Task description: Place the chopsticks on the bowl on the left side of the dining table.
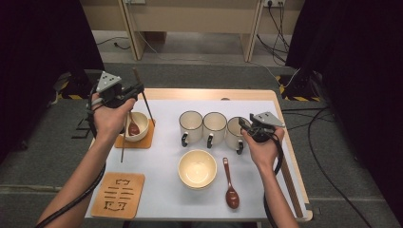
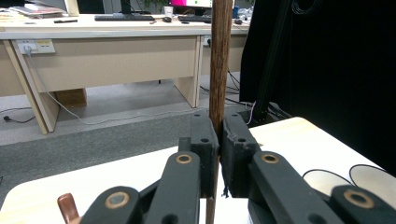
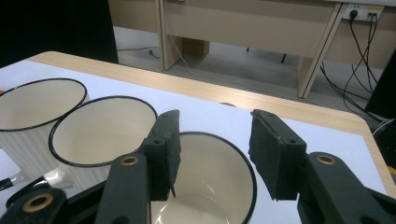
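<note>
Two grippers, left fingers [image 2: 219, 154] clamping chopstick [image 2: 219, 60] (upright), right fingers [image 3: 219, 158] wide over mug [image 3: 210, 186].

Dark, grainy wooden chopstick [image 2: 219, 60] at 12 o'clock between matt black plastic jaws; glossy cream enamelled mugs [image 3: 100, 130] with black rims; bowl [image 1: 197, 167] at 6 o'clock looks glazed ceramic.

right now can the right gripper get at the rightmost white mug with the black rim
Probably yes. The right gripper hovers just above the rightmost white mug with the black rim, jaws open, one over its mouth and one beyond its rim. Nothing lies between them.
</note>
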